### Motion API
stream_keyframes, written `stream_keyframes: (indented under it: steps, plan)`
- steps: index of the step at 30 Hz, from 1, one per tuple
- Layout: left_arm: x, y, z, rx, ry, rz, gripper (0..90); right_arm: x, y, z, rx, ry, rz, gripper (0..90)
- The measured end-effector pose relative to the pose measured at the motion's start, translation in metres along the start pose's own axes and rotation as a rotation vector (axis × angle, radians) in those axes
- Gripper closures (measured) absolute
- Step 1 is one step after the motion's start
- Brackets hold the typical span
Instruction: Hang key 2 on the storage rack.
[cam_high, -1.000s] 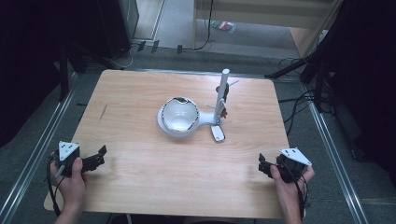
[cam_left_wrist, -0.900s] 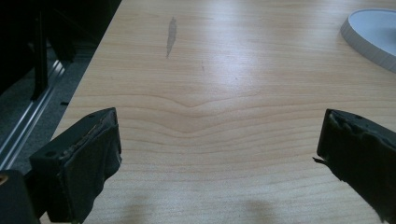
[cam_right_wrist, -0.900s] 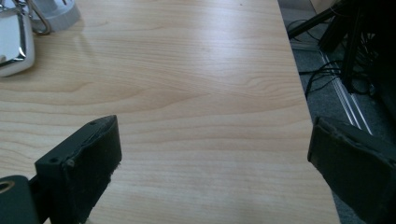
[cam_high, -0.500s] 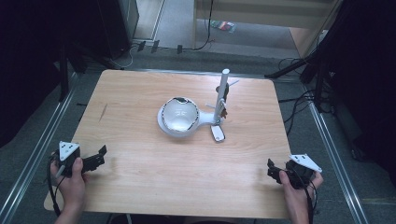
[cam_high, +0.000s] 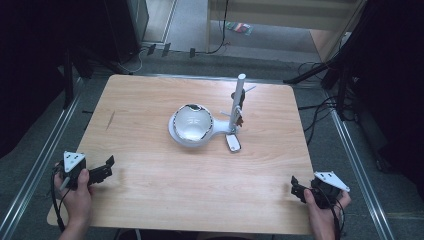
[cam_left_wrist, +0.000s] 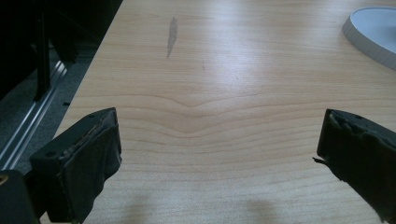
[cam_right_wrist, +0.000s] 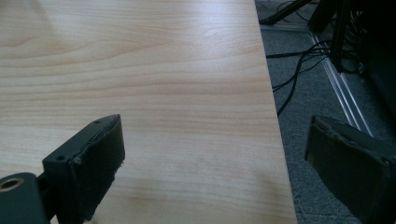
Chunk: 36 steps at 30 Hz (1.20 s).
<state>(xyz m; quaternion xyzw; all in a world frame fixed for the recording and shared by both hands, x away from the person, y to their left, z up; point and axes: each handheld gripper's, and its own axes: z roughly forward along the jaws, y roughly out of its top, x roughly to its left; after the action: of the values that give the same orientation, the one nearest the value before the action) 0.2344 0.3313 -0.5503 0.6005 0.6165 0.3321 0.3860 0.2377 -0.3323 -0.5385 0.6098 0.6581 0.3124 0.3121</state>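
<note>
Risk of tipping the white stand (cam_high: 236, 102) with its upright post, or knocking the white bowl-shaped unit (cam_high: 191, 125) joined to it, if either claw swings in fast from the near corners. Left claw (cam_high: 102, 170) and right claw (cam_high: 298, 188), both spread wide and holding nothing, resting low at opposite near corners of the tabletop (cam_high: 150, 100). White unit at the tabletop's middle, well apart from both, its rim edging into the left gripper view's far right (cam_left_wrist: 373, 32).
</note>
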Motion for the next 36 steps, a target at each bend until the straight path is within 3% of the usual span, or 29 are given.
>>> stream_keyframes:
  steps: [13, 21, 27, 31, 36]
  plan:
    - [-0.001, 0.0, 0.0, 0.001, 0.003, 0.003, 0.0, -0.016, -0.009, -0.007, -0.009, -0.01, 0.015, 5.2]
    - [-0.001, 0.0, 0.0, 0.002, 0.001, 0.005, 0.0, -0.026, -0.015, -0.013, -0.018, 0.025, 0.023, 6.4]
    - [-0.001, 0.0, 0.001, 0.011, 0.001, 0.008, 0.0, -0.026, -0.02, -0.015, -0.043, 0.038, 0.017, 7.6]
    - [-0.002, 0.001, 0.002, 0.017, 0.002, 0.016, 0.0, -0.027, -0.022, -0.016, -0.073, 0.022, 0.059, 10.2]
    - [-0.002, 0.001, 0.002, 0.026, 0.004, 0.02, 0.0, -0.029, -0.023, -0.017, -0.071, 0.03, 0.081, 11.9]
